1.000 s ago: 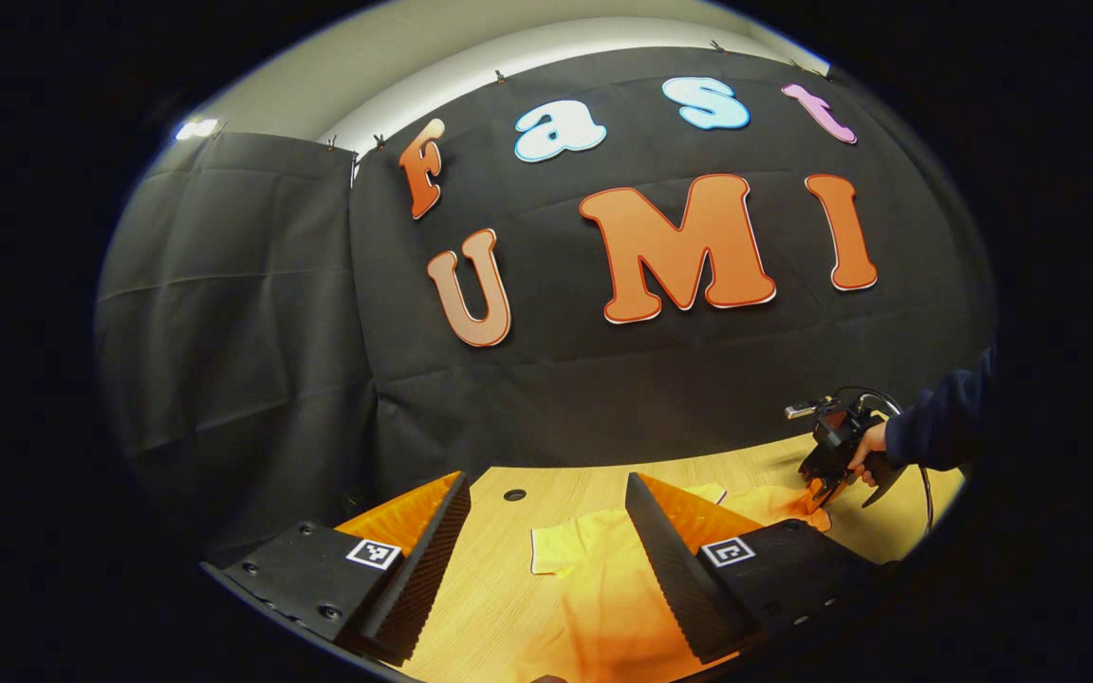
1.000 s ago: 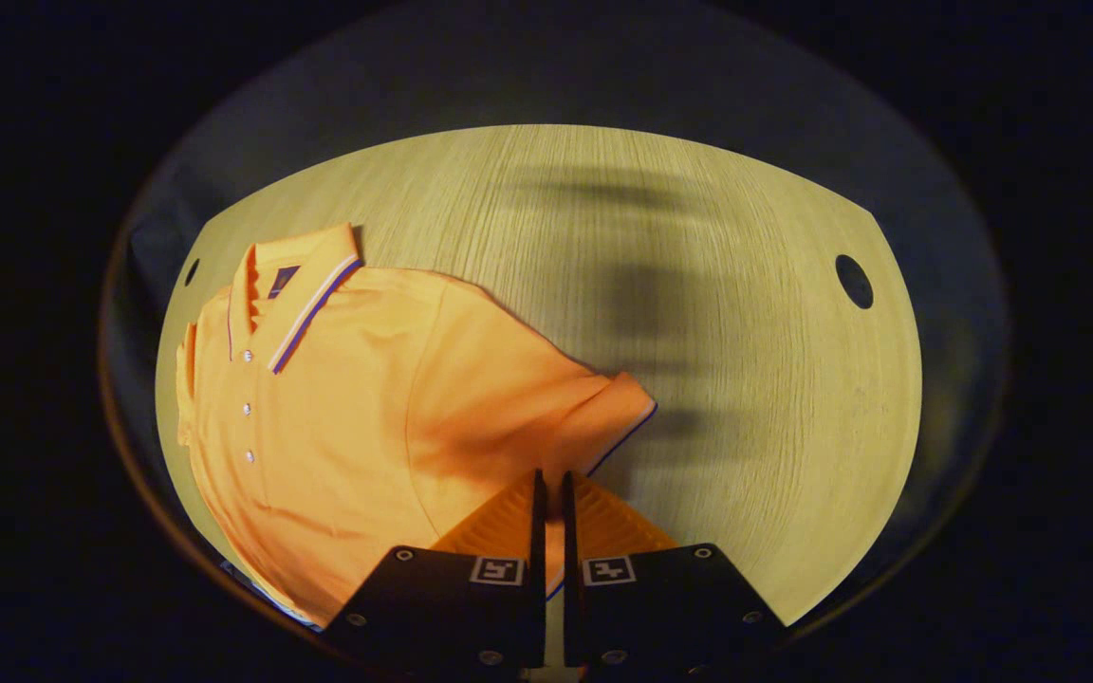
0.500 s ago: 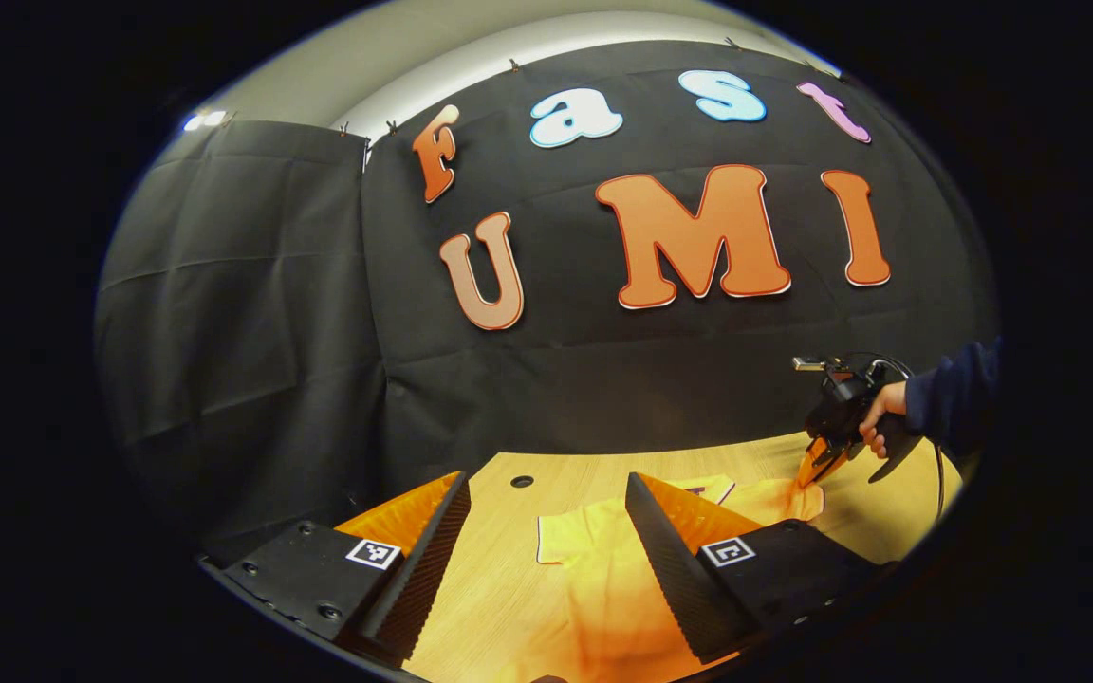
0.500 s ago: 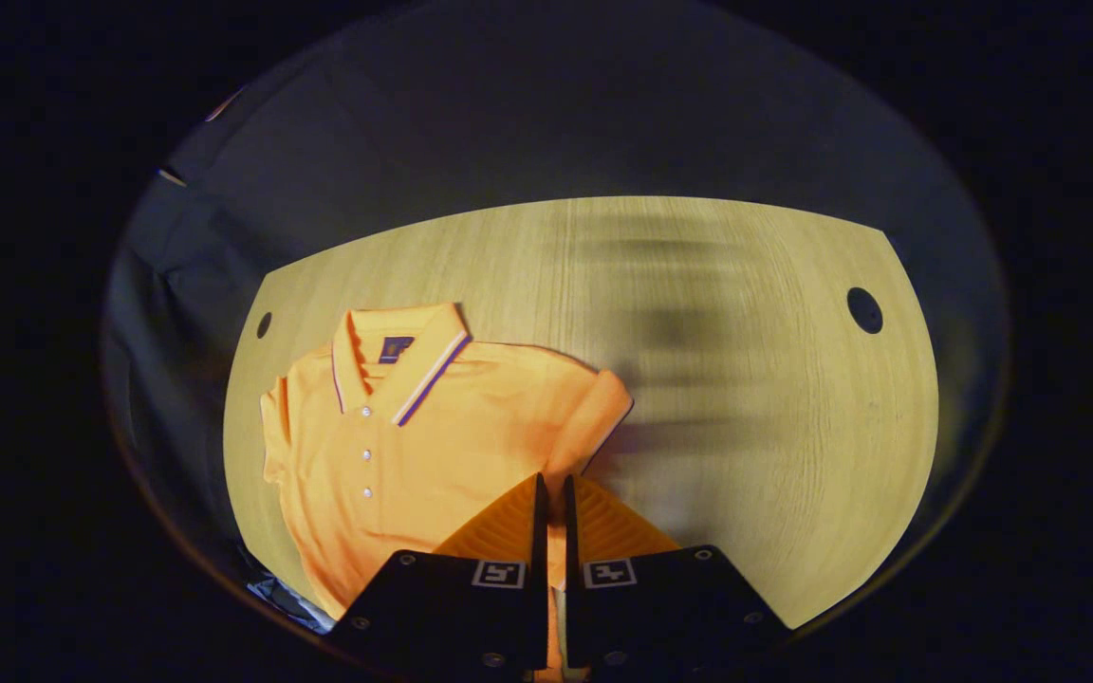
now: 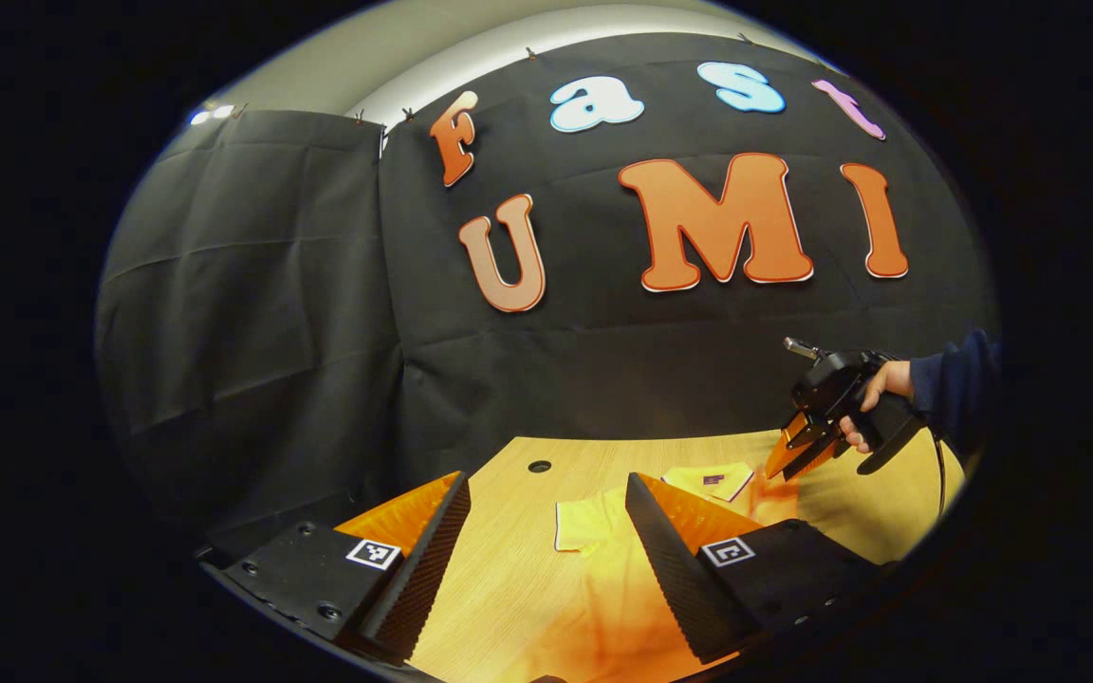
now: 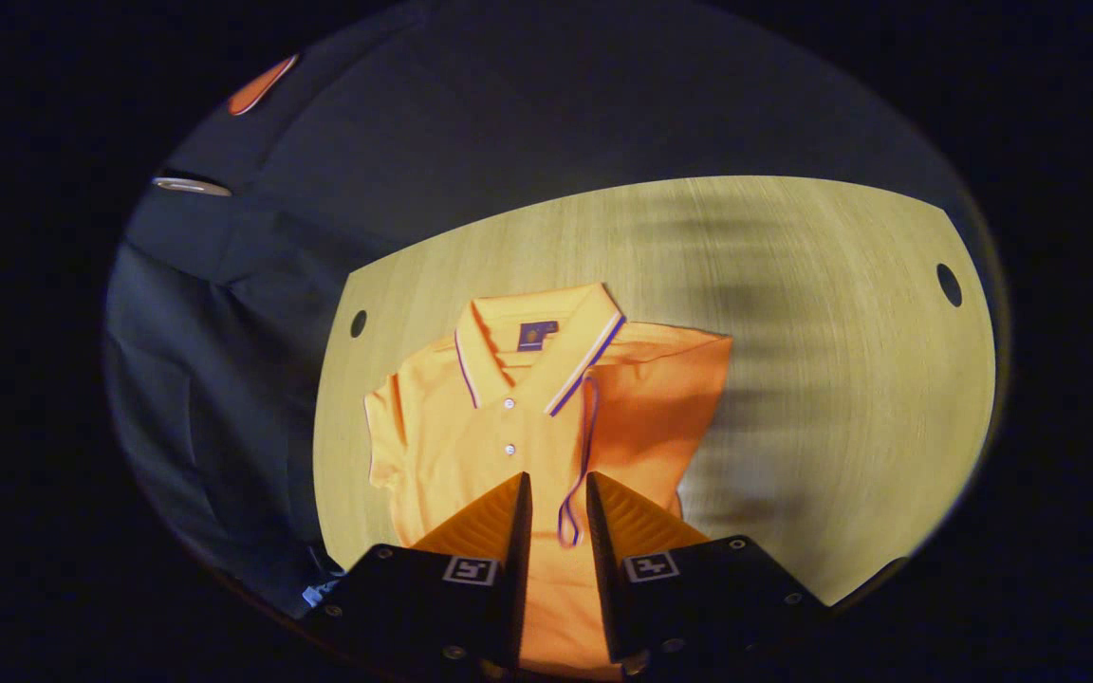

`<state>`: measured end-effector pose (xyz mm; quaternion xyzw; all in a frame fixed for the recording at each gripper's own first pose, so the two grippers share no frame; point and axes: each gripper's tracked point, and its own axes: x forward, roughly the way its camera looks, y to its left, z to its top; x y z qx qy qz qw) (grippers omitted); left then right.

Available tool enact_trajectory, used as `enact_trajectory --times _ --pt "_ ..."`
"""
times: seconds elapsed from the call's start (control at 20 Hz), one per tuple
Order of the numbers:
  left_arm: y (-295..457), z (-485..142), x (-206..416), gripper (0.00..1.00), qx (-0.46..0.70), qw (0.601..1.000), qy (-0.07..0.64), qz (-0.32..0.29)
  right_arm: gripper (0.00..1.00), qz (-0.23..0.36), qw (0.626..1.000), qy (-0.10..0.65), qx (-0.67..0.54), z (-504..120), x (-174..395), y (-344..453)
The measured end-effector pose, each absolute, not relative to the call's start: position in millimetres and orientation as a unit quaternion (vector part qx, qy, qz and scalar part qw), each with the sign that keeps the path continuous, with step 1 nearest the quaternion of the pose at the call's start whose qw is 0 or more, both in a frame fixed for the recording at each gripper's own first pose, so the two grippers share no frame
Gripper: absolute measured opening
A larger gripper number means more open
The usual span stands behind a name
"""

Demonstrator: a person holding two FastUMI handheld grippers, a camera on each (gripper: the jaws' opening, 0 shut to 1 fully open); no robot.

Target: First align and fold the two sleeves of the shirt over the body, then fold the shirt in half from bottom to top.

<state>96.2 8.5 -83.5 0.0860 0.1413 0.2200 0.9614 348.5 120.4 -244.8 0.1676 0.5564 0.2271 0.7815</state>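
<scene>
On the pale wood-grain table lies the orange short-sleeved polo shirt, collar up. Its left-hand sleeve is still spread. The right-hand sleeve is already folded over the body. The bottom-to-top fold remains. The left gripper gapes empty. The right gripper, slightly parted, hangs released above the shirt.

The polo shirt is soft matt knit cloth with small glossy buttons. The desk is pale wood-grain, smooth and matt. The booth wall is creased matt cloth.
</scene>
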Motion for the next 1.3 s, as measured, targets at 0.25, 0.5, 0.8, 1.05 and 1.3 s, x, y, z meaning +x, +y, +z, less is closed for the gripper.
enact_trajectory --times 0.25,0.5,0.8,1.05,1.3 --pt "28.5 -102.3 107.7 0.99 0.058 0.959 0.164 0.223 0.75 0.245 0.818 0.497 0.154 -215.1 345.6 108.1" --pt "40.7 -126.6 129.2 0.99 0.029 0.959 0.195 0.202 0.91 0.237 0.861 0.417 0.169 -174.2 334.4 82.6" --pt "60.9 -170.3 174.4 0.99 -0.004 0.957 0.256 0.139 0.94 0.177 0.905 0.340 0.186 -135.0 304.8 38.8" --pt "83.3 -218.5 219.0 0.99 -0.055 0.932 0.341 0.110 0.97 0.127 0.944 0.265 0.151 -91.0 271.6 9.0" --pt "108.2 -271.4 242.7 0.98 -0.079 0.890 0.436 0.105 0.98 0.081 0.964 0.216 0.130 -59.4 235.6 -12.1"
